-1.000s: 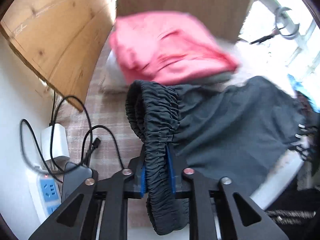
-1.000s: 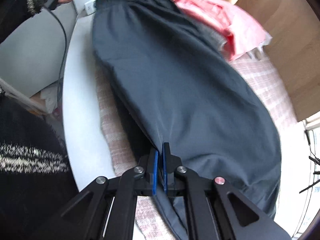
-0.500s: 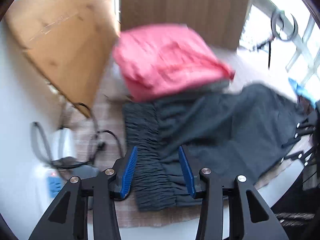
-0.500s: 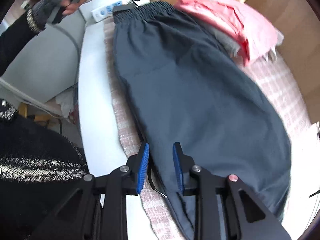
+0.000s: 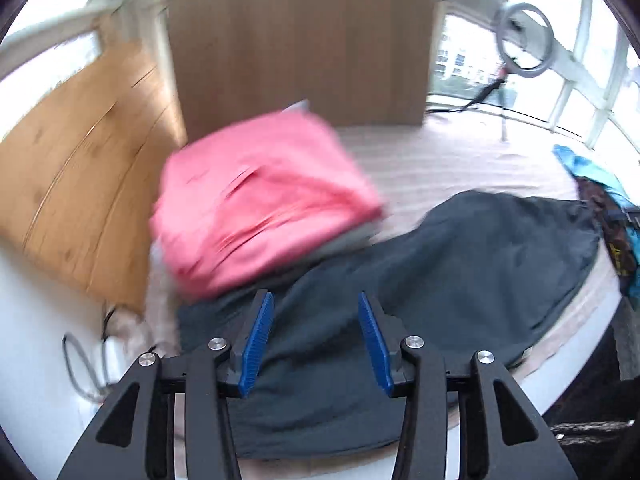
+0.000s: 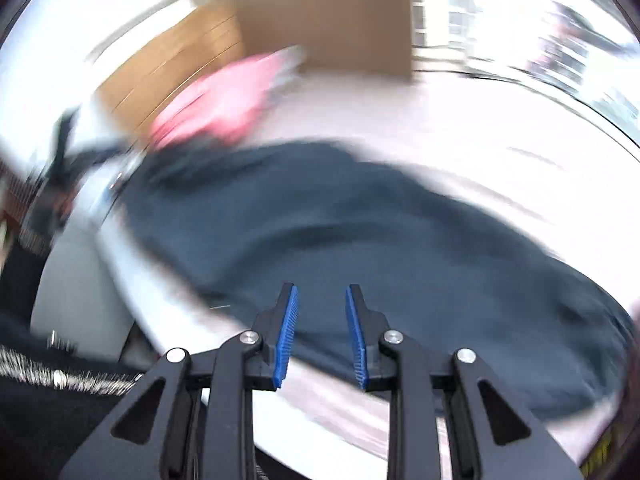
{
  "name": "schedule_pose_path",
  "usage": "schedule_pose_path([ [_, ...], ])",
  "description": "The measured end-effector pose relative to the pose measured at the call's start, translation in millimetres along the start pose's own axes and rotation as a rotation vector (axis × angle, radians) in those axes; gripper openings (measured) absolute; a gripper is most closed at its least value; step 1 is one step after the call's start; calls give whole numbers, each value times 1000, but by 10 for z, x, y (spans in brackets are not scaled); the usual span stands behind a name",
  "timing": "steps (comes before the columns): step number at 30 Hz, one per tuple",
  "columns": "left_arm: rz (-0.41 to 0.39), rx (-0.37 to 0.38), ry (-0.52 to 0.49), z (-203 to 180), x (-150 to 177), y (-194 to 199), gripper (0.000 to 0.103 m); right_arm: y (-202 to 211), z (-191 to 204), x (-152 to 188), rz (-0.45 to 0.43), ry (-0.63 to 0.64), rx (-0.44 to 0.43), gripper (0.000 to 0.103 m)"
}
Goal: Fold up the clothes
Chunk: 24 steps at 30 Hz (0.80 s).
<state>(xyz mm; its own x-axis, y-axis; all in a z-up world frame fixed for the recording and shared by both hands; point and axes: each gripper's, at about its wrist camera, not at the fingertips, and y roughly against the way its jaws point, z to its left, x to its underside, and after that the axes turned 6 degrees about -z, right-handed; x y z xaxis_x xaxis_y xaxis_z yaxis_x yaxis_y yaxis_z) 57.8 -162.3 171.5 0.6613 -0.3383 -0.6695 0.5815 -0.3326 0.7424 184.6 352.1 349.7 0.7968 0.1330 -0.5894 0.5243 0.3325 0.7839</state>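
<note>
Dark grey trousers [image 5: 460, 264] lie flat across the cloth-covered table, and show blurred in the right wrist view [image 6: 360, 232]. A folded pink garment [image 5: 260, 196] sits on a small stack behind them, also in the right wrist view [image 6: 224, 104]. My left gripper [image 5: 316, 304] is open and empty, held above the waistband end. My right gripper [image 6: 321, 292] is open and empty, above the trousers' near edge.
A brown board [image 5: 300, 40] stands upright at the back and a lighter wooden panel [image 5: 80, 184] leans at the left. Cables [image 5: 84, 360] lie at the table's left edge. Colourful clothes [image 5: 612, 216] are piled at the right. The white table rim [image 6: 168, 300] runs in front.
Both grippers let go of the trousers, opened and pulled up and back. The trousers now lie flat on the table. The right view has swung round and is blurred.
</note>
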Motion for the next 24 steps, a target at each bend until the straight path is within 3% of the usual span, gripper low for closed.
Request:
schedule_pose_path([
  [2, -8, 30, -22, -304, -160, -12, 43, 304, -708, -18, -52, -125, 141, 25],
  [4, -9, 68, -38, -636, -311, -95, 43, 454, -1245, -65, -94, -215, 201, 25],
  [7, 4, 128, -3, -999, -573, -262, 43, 746, -1747, -231, -137, -278, 159, 25],
  [9, 13, 119, -4, -1230, -745, -360, 43, 894, -1757, -395, -144, -205, 76, 25],
  [12, 33, 120, -20, -1562, -914, -504, 47, 866, -1477, -801, -109, -21, -35, 25],
  [16, 99, 136, -71, -1916, -966, -863, 49, 222, -851, -1236, -3, 158, -244, 25],
  [21, 179, 171, -115, -2119, -894, -1220, 49, -1190, -27, -1343, 194, 310, -410, 25],
  [24, 218, 180, -91, -2036, -856, -1421, 49, -2054, 371, -1230, 305, 401, -439, 25],
])
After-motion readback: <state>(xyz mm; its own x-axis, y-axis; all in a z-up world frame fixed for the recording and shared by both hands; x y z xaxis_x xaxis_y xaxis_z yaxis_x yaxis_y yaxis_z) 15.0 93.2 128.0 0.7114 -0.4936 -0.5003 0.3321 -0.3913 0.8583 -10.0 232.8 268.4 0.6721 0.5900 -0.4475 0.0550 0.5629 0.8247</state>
